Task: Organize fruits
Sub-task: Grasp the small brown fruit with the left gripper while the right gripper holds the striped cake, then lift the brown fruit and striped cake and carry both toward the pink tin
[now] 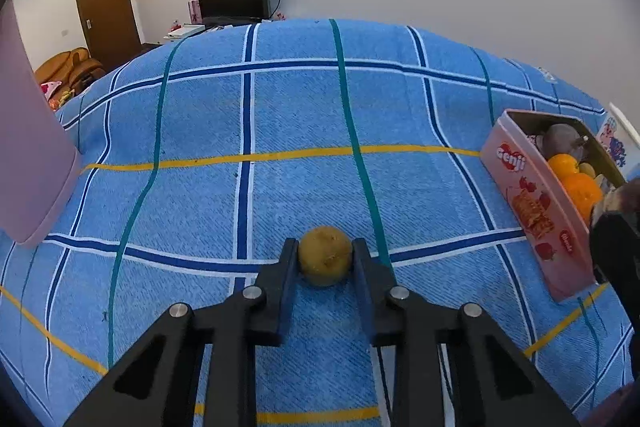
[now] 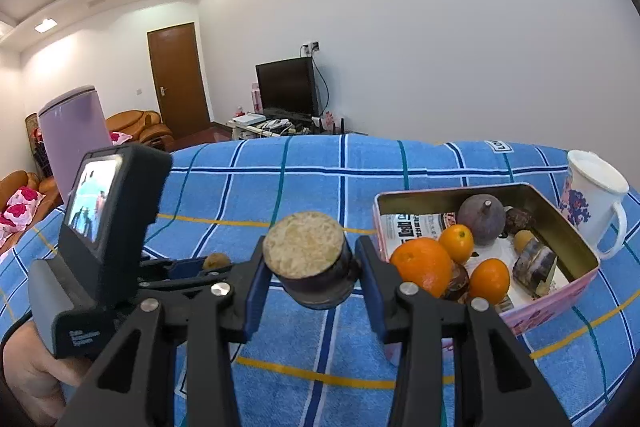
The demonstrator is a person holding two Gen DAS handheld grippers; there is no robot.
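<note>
Left wrist view: left gripper (image 1: 325, 259) fingers closed narrowly on a kiwi (image 1: 325, 261) resting on the blue checked cloth (image 1: 280, 131); pink tin (image 1: 532, 211) reads "cenji".
Right wrist view: right gripper (image 2: 311, 269) fingers clamp a dark cut sugarcane piece (image 2: 310, 259) above the cloth, beside the tin of oranges (image 2: 424, 265).

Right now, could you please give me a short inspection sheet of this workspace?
Surface: blue plaid cloth, flat.
Job's things: kiwi on the cloth; sugarcane piece held above it; pink tin holding oranges, a purple fruit and other pieces.
Clutter: white mug beside the tin; lilac container at the cloth's left edge.
Grippers: left gripper closed on the kiwi; right gripper closed on the sugarcane piece.
Cables: one from the wall socket to the TV.
Surroundings: door, sofa.
</note>
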